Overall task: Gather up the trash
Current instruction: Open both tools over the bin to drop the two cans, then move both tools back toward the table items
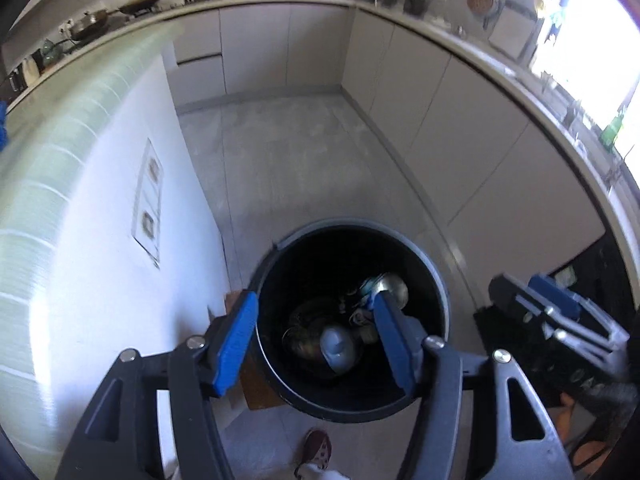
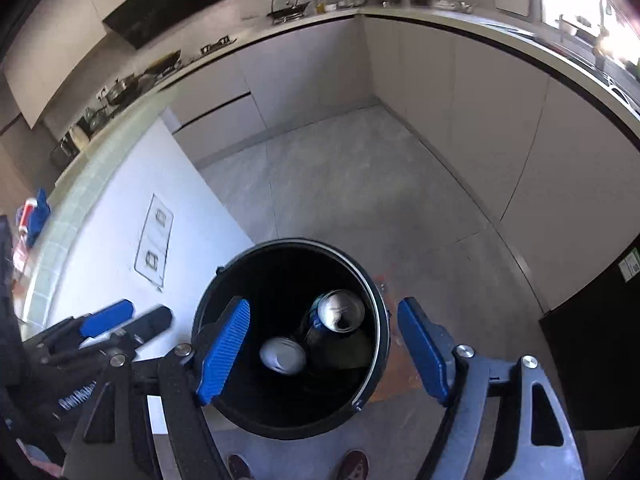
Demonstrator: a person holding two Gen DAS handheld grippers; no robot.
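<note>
A kitchen seen from above through two wrist cameras. Pale cabinet fronts (image 2: 460, 92) curve around a grey tiled floor (image 2: 340, 184), under a long worktop (image 2: 400, 14) carrying pots and utensils. A white island wall (image 2: 120, 248) fills the 9 o'clock side of both views.

A black round bin (image 2: 292, 340) stands on the floor beside the island, at 6 o'clock in both views, its mouth facing the cameras.

The right gripper (image 2: 324, 348) hangs above the bin with its blue pads (image 2: 224, 344) spread wide and nothing between them; the left pad sits over the bin's rim, the right pad just outside the rim at 3 o'clock. The left gripper (image 1: 316, 344) also hangs over the bin, released, its pads (image 1: 236, 344) apart and gripping nothing; one pad lies over the rim at 9 o'clock, the other over the bin's inside. From each camera the other gripper shows at the frame edge.

Inside the bin, below the open grippers and touching neither, lie two drink cans. In the right view a blue can (image 2: 338, 314) stands tilted at 1 o'clock from the bin's centre, and a pale can (image 2: 282, 356) lies just beside it towards 7 o'clock. Other trash in the bin is too dark to make out.

The tips of a person's shoes (image 2: 354, 466) show at 6 o'clock.
</note>
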